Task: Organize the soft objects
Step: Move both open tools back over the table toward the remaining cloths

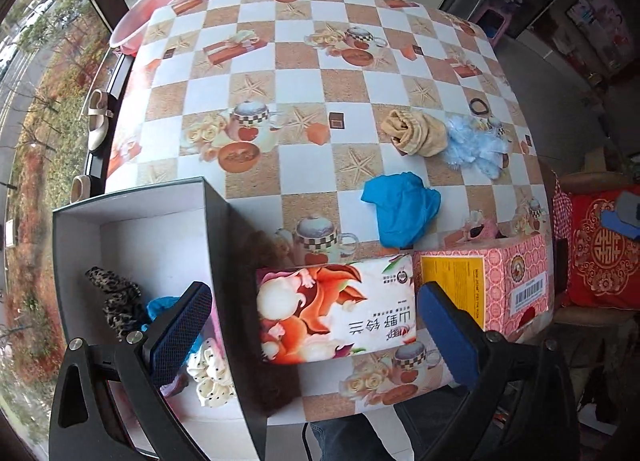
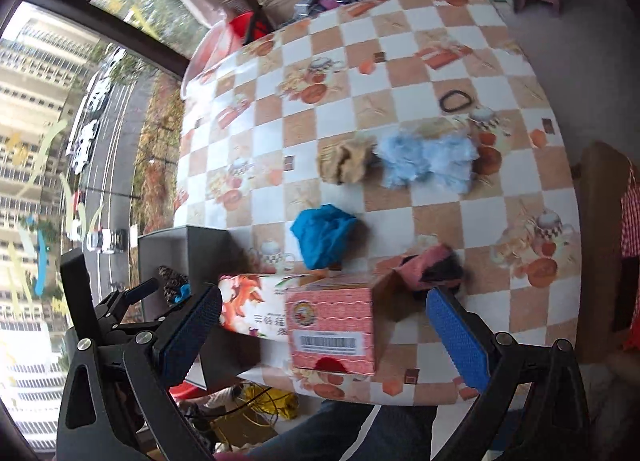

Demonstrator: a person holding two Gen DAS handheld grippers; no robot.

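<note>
Soft items lie on the checkered table (image 1: 340,73): a bright blue cloth (image 1: 402,209) (image 2: 324,235), a tan cloth (image 1: 416,133) (image 2: 346,161), a fluffy light-blue piece (image 1: 476,145) (image 2: 428,161), a black hair tie (image 1: 479,105) (image 2: 454,101) and a pink-and-black piece (image 2: 430,271). An open dark box (image 1: 216,221) (image 2: 208,249) at the near left holds a leopard-print piece (image 1: 116,297), a blue piece and a cream dotted piece (image 1: 210,377). My left gripper (image 1: 316,333) is open and empty above the box's right wall. My right gripper (image 2: 324,331) is open and empty over the near edge.
A flower-printed carton (image 1: 336,309) (image 2: 256,309) and a pink carton (image 1: 500,281) (image 2: 332,329) stand at the near edge. A red basin (image 1: 160,9) sits past the far left corner. A red cushion (image 1: 600,245) lies to the right. A window is on the left.
</note>
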